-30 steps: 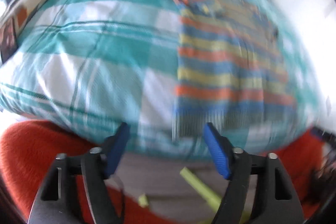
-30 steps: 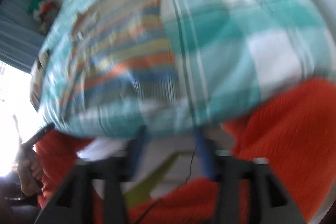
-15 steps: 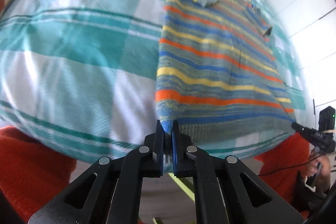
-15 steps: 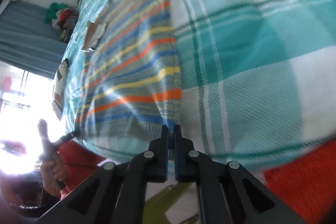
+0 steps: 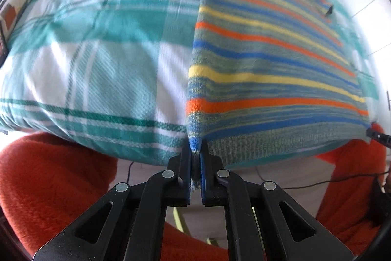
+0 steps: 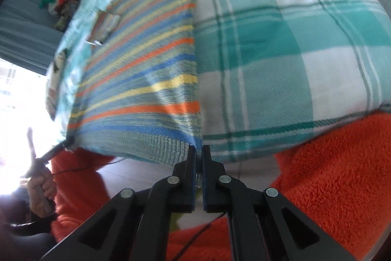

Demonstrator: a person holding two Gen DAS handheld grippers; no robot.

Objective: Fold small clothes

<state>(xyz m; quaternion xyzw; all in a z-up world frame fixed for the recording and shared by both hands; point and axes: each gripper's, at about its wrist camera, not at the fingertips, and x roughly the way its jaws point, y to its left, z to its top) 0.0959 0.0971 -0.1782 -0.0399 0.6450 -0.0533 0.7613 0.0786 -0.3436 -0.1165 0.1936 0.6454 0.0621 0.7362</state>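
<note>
So I've got my left gripper [image 5: 195, 151] pinched tight on one bottom corner of the striped blue, orange and yellow knit sweater [image 5: 268, 60], and my right gripper [image 6: 199, 151] clamped on the other hem corner. It's lying flat on a teal-and-white plaid bedspread [image 5: 97, 53]. I'd lift both corners evenly and carry the hem toward the collar, keeping it taut. Orange fleece [image 6: 330, 175] below, white wall beyond.

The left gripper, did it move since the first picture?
Yes. The left gripper has come in to the striped sweater on the checked bedcover, and its jaws have shut on the sweater's near corner.
</note>
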